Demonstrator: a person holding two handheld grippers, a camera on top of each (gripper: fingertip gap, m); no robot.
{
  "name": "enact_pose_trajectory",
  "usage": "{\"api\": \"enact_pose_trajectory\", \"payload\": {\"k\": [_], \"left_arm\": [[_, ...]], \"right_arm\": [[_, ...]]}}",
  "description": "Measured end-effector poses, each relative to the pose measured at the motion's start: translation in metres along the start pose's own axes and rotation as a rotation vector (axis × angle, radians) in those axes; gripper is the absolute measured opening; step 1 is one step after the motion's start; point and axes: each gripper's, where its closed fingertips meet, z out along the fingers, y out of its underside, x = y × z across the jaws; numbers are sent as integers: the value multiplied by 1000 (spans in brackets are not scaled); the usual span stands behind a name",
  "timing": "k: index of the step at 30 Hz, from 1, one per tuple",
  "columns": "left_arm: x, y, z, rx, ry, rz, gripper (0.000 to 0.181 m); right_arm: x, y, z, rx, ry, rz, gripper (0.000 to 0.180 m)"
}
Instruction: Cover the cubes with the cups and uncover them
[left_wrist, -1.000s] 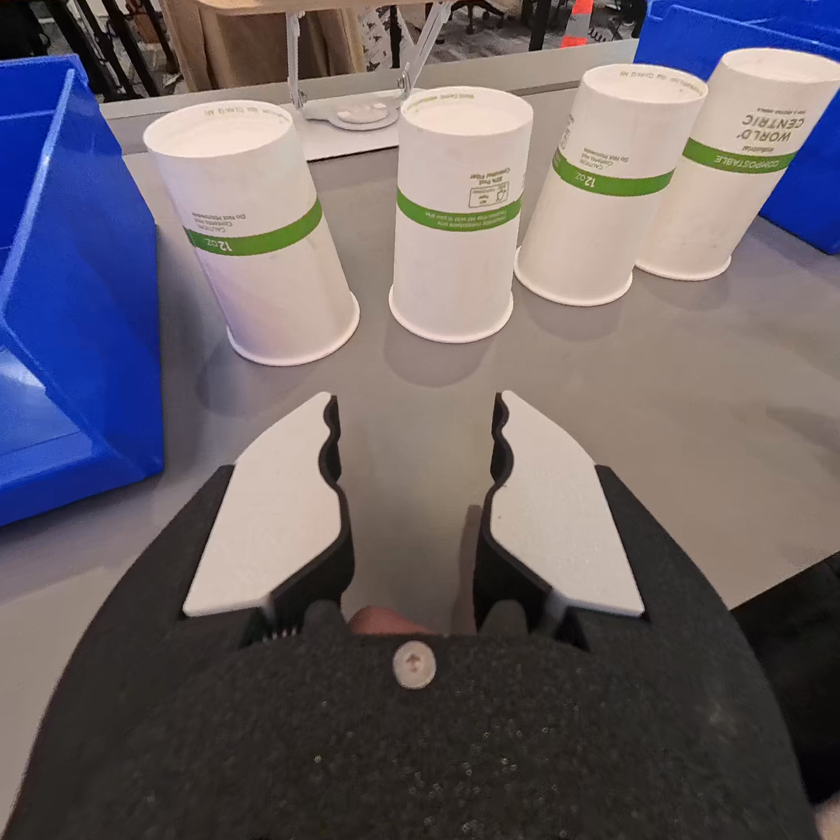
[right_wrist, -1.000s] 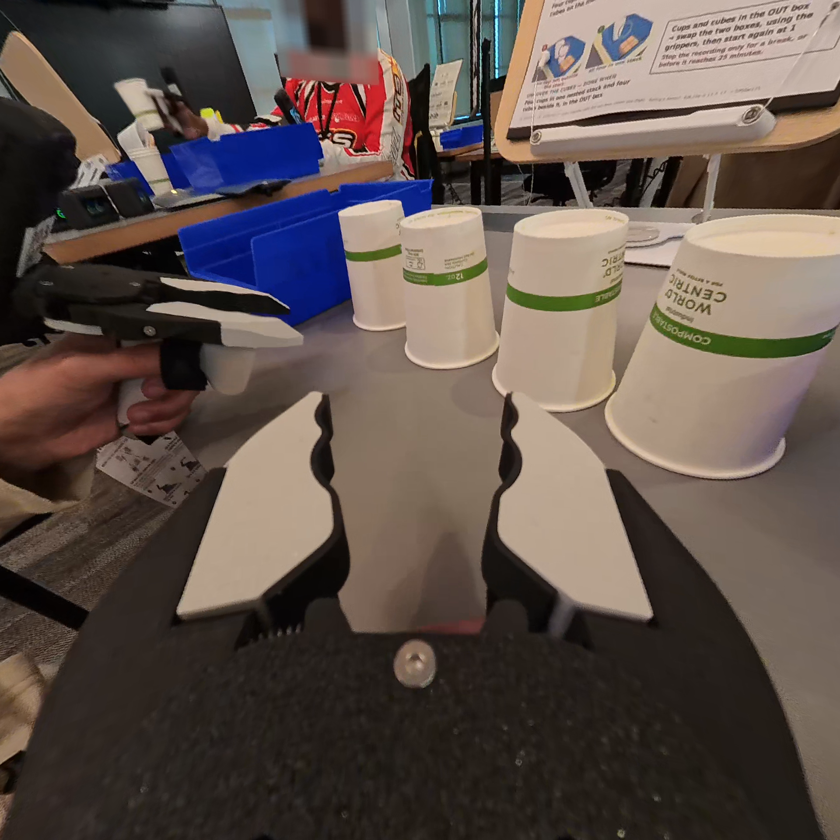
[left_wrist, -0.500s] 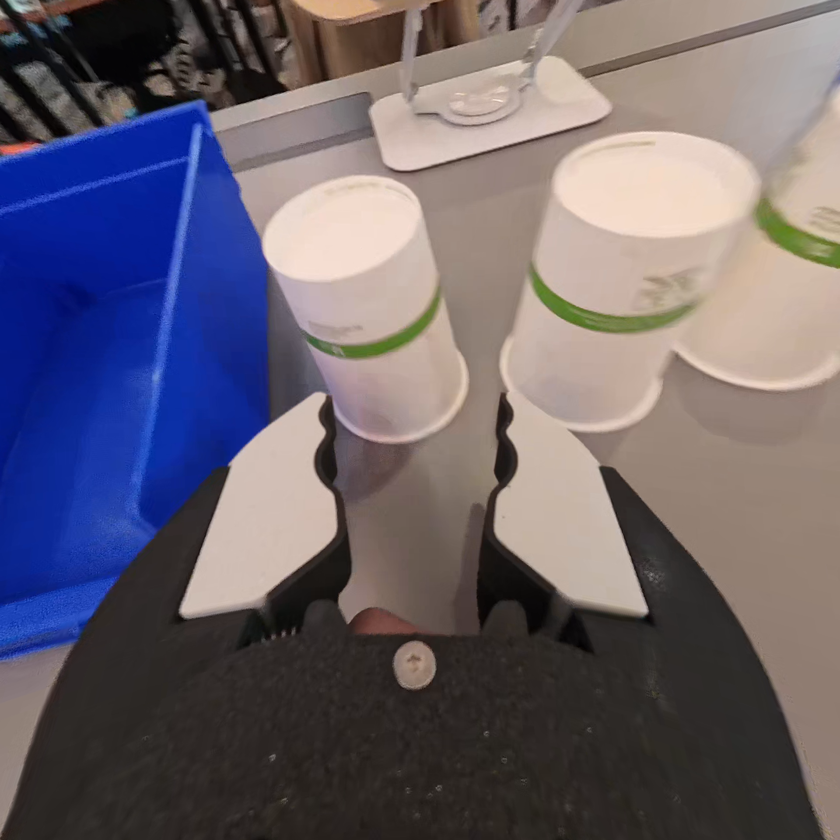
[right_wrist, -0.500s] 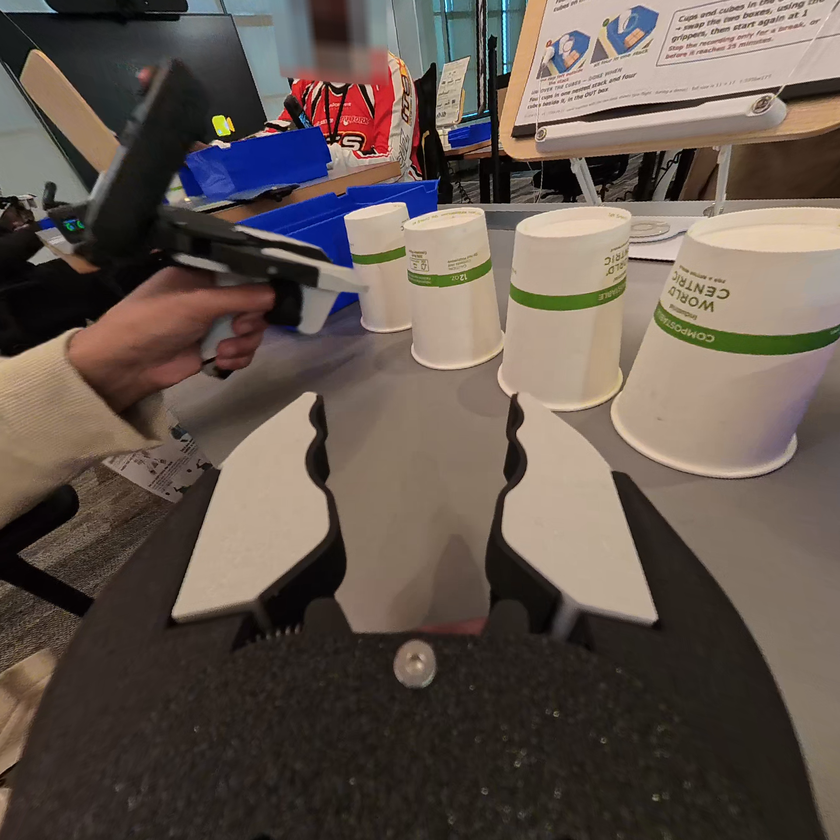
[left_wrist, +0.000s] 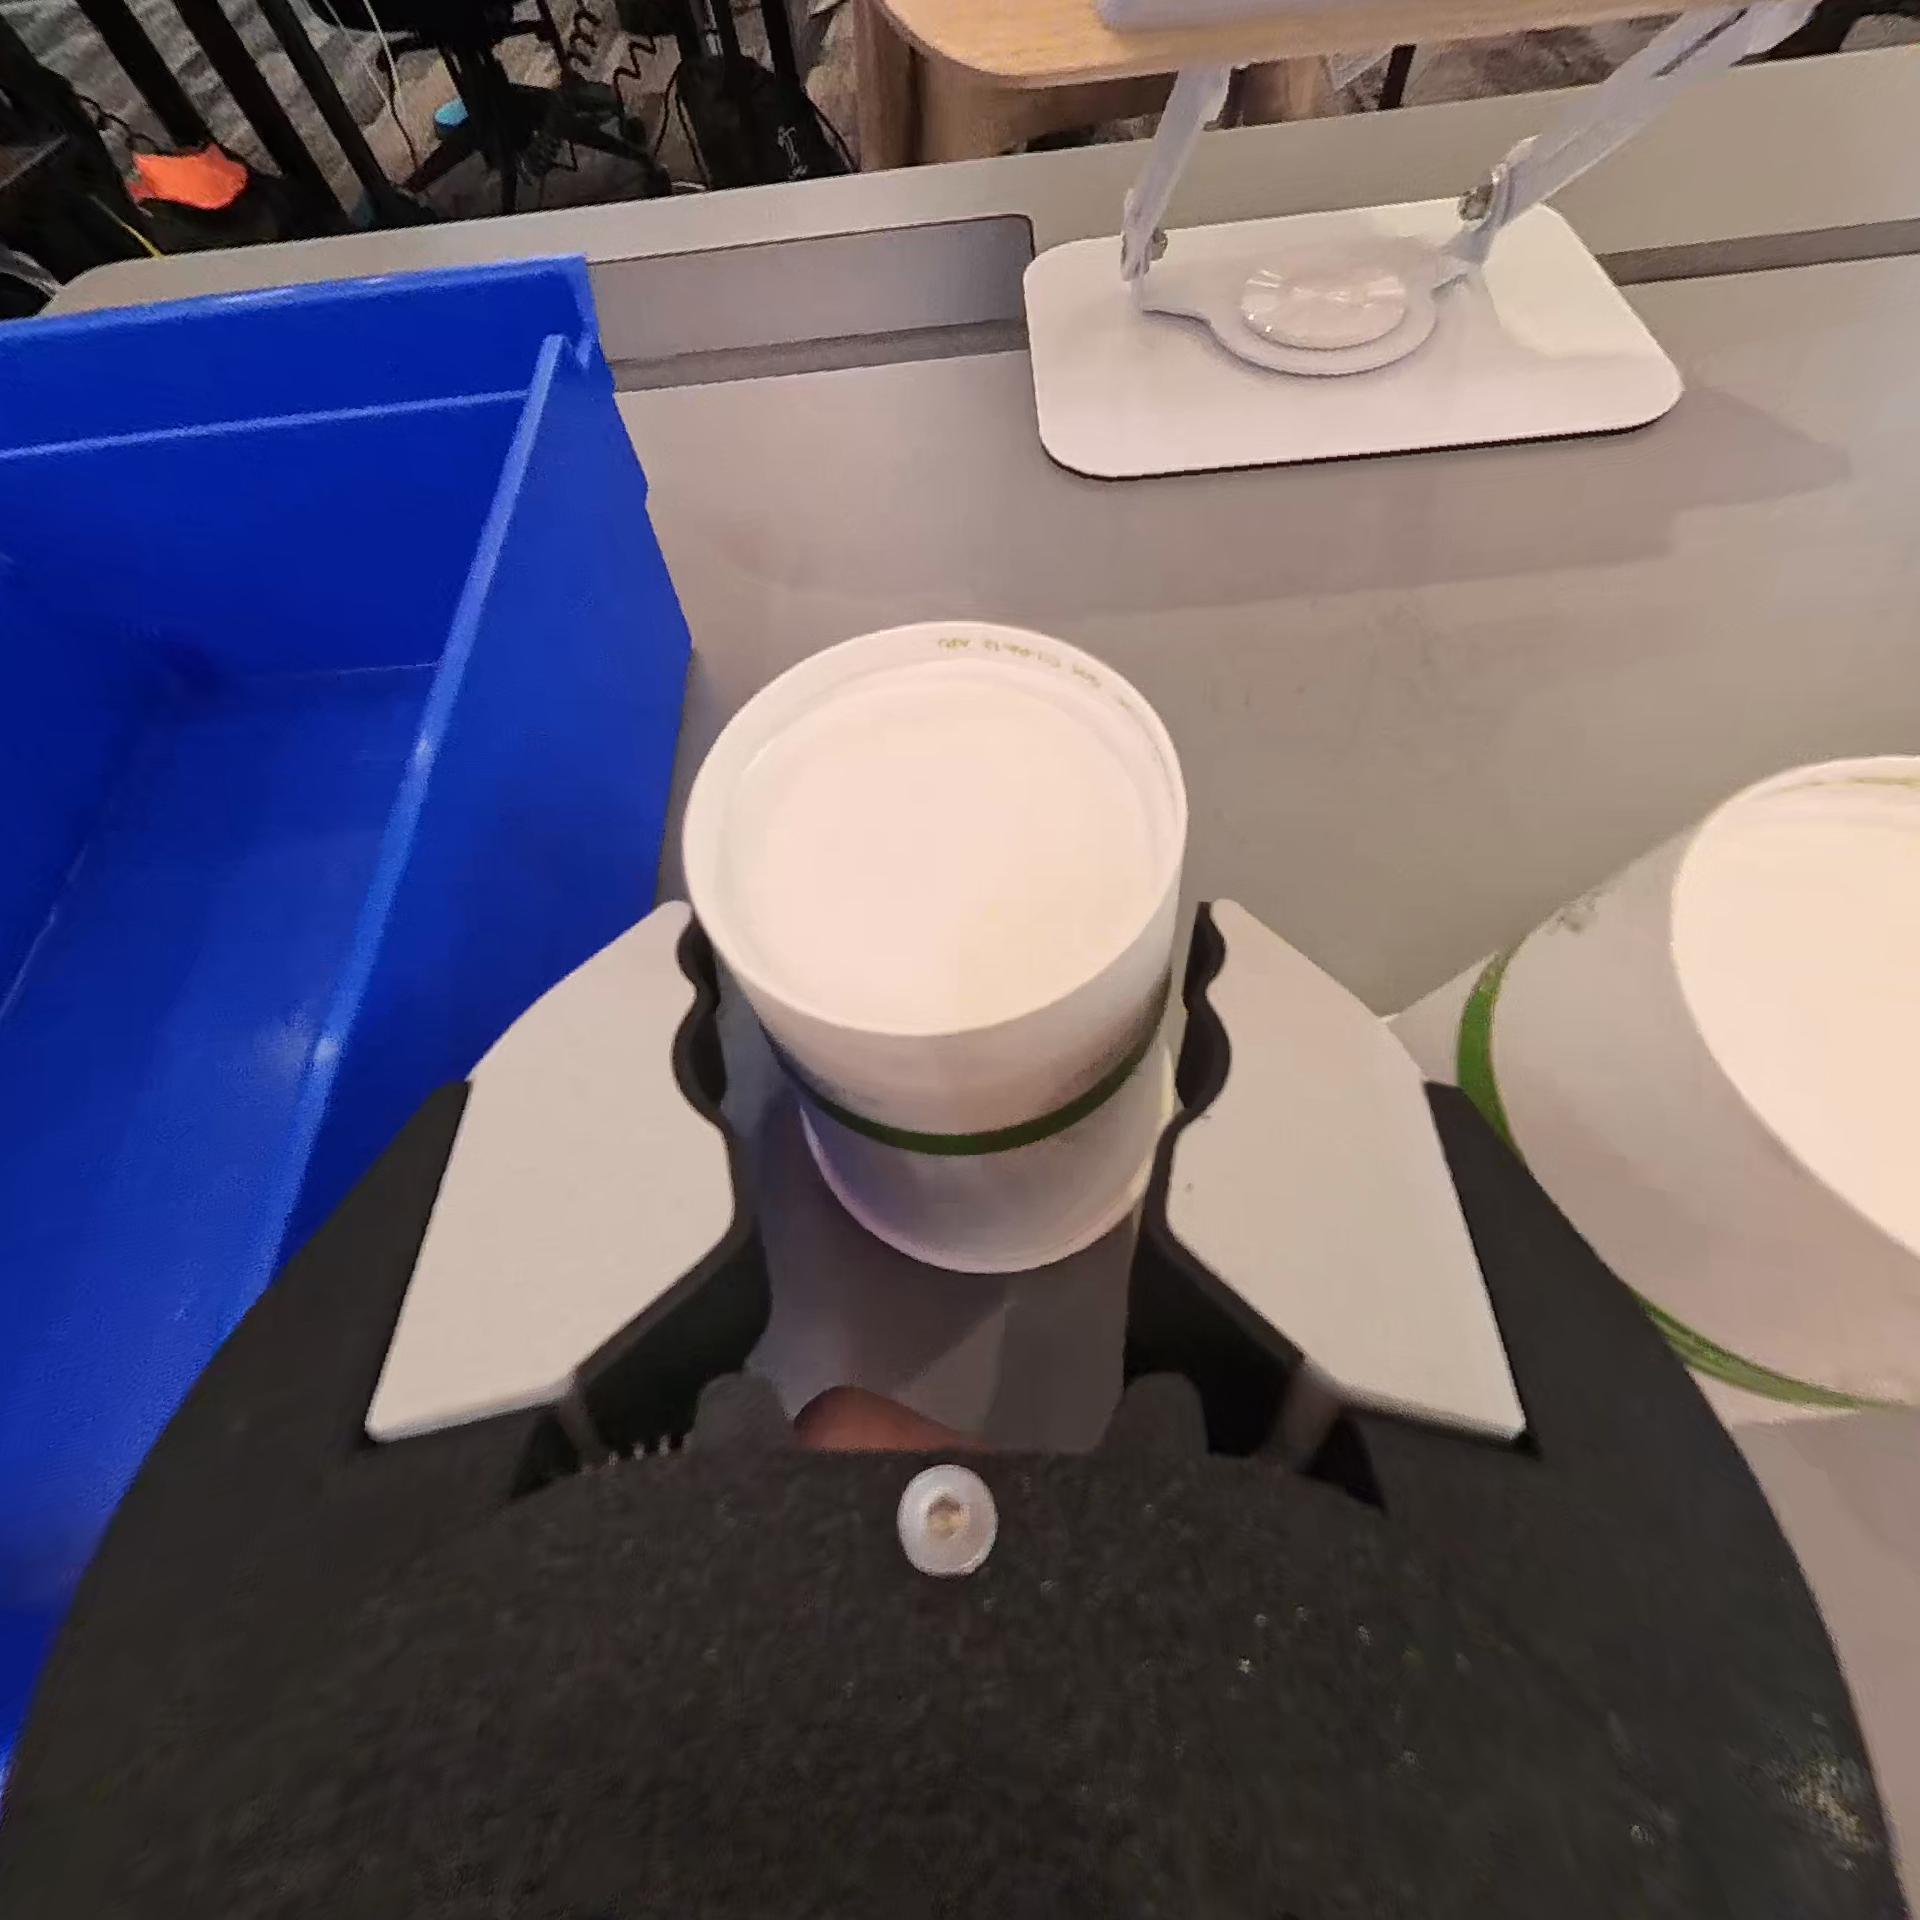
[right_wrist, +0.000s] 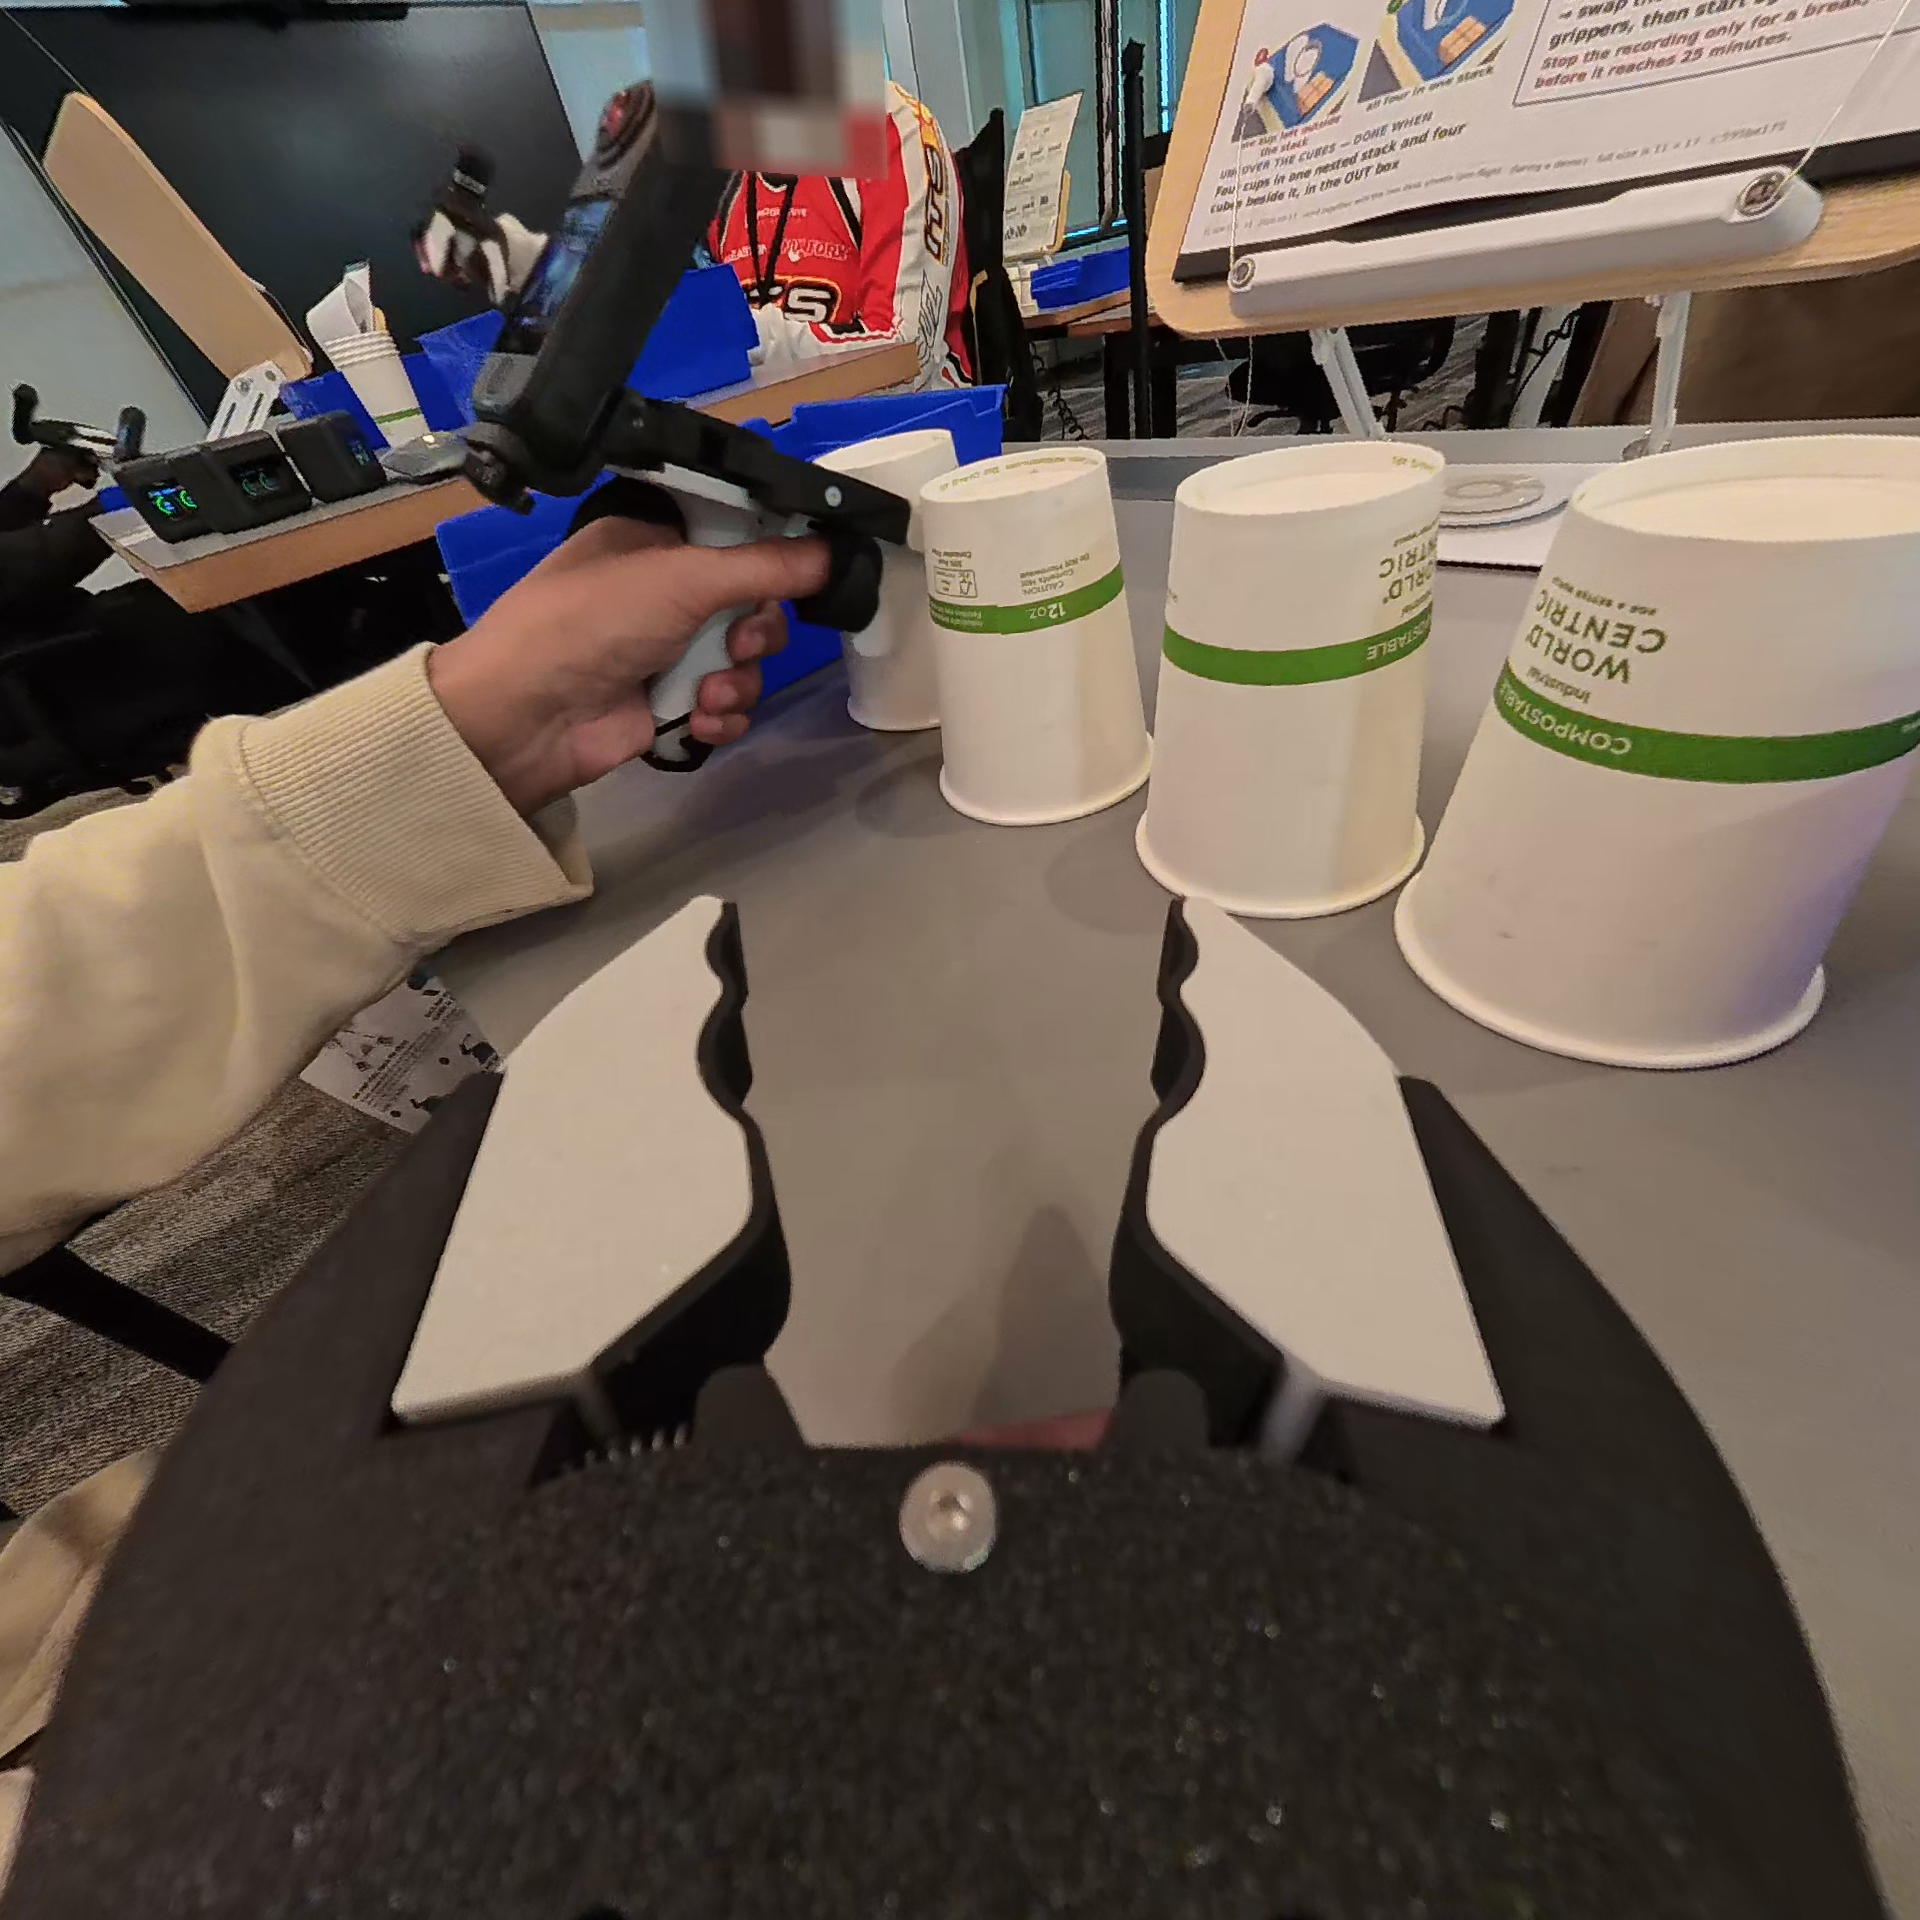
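Several upside-down white paper cups with green bands stand in a row on the grey table (right_wrist: 935, 1143). No cubes show. In the left wrist view my left gripper (left_wrist: 940, 925) is open, with a finger on each side of the leftmost cup (left_wrist: 935, 831), close to its walls. The neighbouring cup (left_wrist: 1714, 1091) is at the right. In the right wrist view my right gripper (right_wrist: 951, 935) is open and empty, low over the table in front of the row. The nearest cup (right_wrist: 1662, 748) is to its right. The left gripper (right_wrist: 862, 551) shows at the farthest cup (right_wrist: 894, 675).
A blue bin (left_wrist: 260, 727) stands right beside the leftmost cup. A white stand base (left_wrist: 1340, 343) sits behind the cups and carries an instruction board (right_wrist: 1507, 125). A person's hand and cream sleeve (right_wrist: 260, 883) reach in from the left. Another person sits at a far table.
My left gripper moved forward and left, rose and tilted down, and now straddles the leftmost cup. The right gripper has barely moved.
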Motion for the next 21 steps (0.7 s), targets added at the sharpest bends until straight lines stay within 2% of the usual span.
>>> {"api": "enact_pose_trajectory", "payload": {"k": [11, 21], "left_arm": [[-2, -9, -3, 16, 62, -17, 81], [-1, -48, -46, 130, 128, 35, 81]], "right_arm": [[-2, 3, 2, -17, -10, 4, 75], [-5, 3, 3, -22, -19, 0, 74]]}}
